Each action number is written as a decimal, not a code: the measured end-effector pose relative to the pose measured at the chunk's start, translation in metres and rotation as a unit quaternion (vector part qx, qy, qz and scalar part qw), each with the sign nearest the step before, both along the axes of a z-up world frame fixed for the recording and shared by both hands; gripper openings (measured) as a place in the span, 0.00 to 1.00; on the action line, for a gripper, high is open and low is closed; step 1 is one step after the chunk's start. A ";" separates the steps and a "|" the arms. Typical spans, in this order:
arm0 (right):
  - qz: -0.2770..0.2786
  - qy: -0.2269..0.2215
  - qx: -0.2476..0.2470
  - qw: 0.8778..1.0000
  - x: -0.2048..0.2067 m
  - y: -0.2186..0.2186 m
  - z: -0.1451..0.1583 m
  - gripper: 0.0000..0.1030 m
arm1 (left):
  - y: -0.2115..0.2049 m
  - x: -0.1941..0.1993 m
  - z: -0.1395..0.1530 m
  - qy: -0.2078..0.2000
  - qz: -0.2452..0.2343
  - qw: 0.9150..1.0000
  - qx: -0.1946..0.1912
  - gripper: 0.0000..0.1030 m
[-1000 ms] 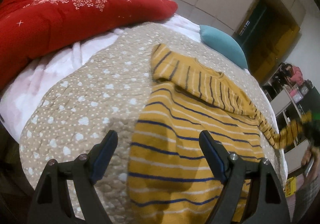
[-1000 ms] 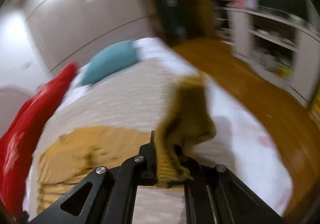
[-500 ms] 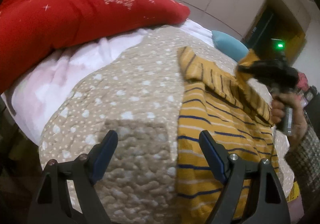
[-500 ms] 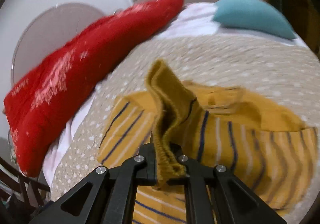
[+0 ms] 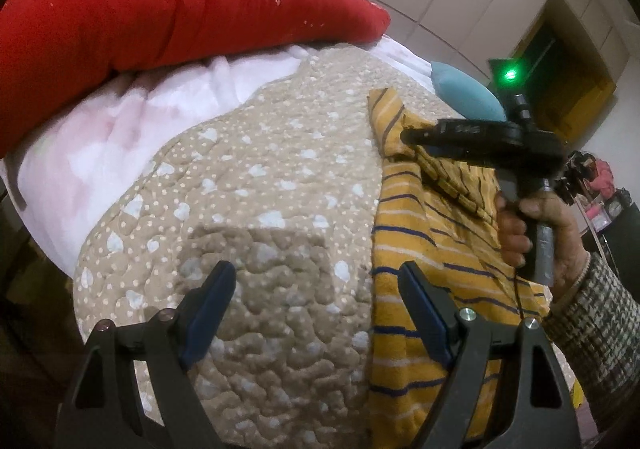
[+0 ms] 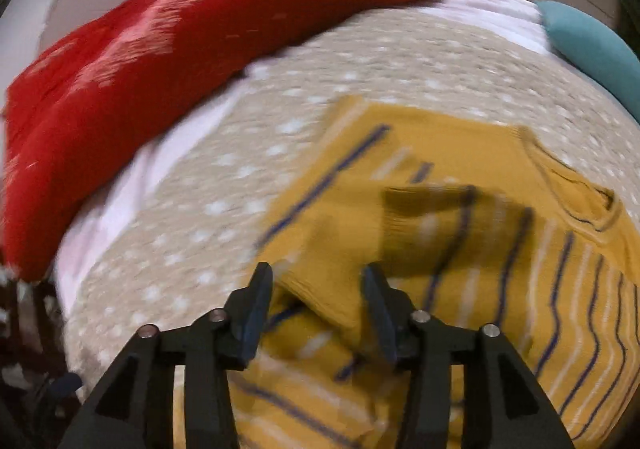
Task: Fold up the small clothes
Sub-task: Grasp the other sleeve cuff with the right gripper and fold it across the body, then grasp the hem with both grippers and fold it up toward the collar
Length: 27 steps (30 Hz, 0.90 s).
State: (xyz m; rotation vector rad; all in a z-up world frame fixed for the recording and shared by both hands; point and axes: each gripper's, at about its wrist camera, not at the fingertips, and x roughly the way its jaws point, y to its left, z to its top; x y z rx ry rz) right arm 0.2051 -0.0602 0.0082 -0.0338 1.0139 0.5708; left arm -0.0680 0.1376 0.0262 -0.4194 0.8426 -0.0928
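- Mustard-yellow knit sweater with navy and white stripes [image 5: 432, 249] lies flat on the beige dotted quilted bedspread [image 5: 260, 189], body spread, likely so the sleeves can be folded inward.
- Right gripper [image 6: 316, 305]: jaws apart, ribbed sleeve cuff [image 6: 328, 301] lying loose between them, apparently just laid across the body (release, I judge).
- Left gripper [image 5: 316, 309]: wide open, empty, hovering at the sweater's left edge.
- Right view motion-blurred; sweater's hem cut off; red quilted blanket [image 5: 160, 9] behind.
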 end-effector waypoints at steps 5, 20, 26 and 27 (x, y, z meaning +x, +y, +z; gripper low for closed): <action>0.022 0.001 0.065 0.998 -0.045 -0.033 0.030 0.53 | -0.004 -0.010 0.010 -0.005 0.006 1.000 0.007 0.80; -0.236 0.024 0.055 0.970 -0.223 -0.318 -0.004 0.63 | -0.057 0.013 -0.014 0.045 -0.076 0.995 -0.043 0.80; -0.264 0.068 0.168 0.948 -0.272 -0.350 -0.049 0.63 | -0.062 0.008 -0.027 0.046 -0.094 0.986 -0.133 0.58; -0.258 0.070 0.192 0.944 -0.279 -0.346 -0.056 0.64 | -0.063 0.006 -0.029 0.051 -0.096 0.983 -0.147 0.51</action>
